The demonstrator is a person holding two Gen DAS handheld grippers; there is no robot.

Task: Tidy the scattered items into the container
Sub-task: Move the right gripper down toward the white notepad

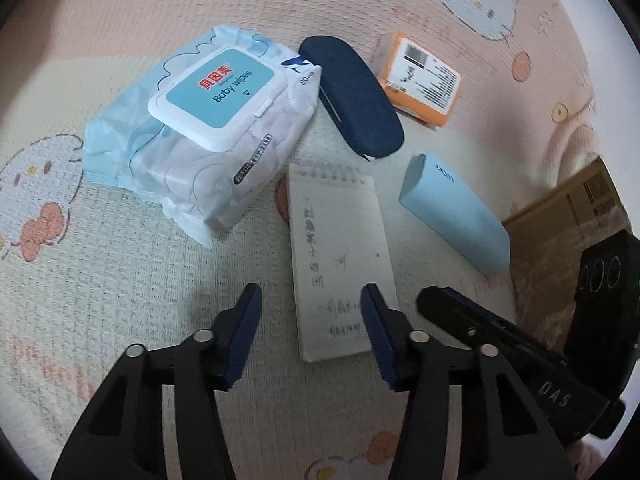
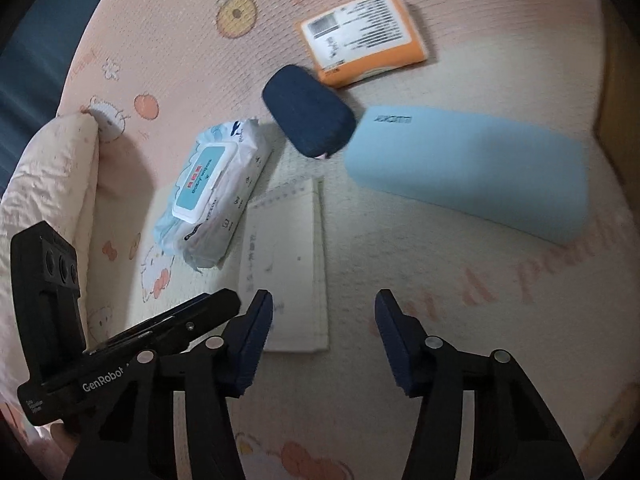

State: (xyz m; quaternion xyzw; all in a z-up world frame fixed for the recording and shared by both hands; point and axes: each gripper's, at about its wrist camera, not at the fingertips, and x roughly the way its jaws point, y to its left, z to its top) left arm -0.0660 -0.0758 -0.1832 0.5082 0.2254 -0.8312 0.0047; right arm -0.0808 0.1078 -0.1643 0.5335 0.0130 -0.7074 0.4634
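A cartoon-printed play mat (image 1: 120,300) carried everything. On it lay a baby wipes pack (image 1: 200,128), a navy glasses case (image 1: 352,96) touching the pack, an orange packet (image 1: 420,76), a spiral notepad (image 1: 340,256) and a light-blue case (image 1: 456,216). A cardboard box (image 1: 576,204) stood at the mat's right edge.

Wipes pack (image 1: 192,152): crinkly glossy plastic film, smooth hard lid. Navy case (image 1: 352,98): matt, probably fabric-textured. Notepad (image 1: 340,256): plain paper.

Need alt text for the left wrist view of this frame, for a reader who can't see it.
The open left gripper hovers empty over a cartoon-print mat, its fingertips above the near end of a handwritten spiral notepad. Beyond lie a baby wipes pack, a dark blue case, an orange packet and a light blue case; a cardboard box sits at right.
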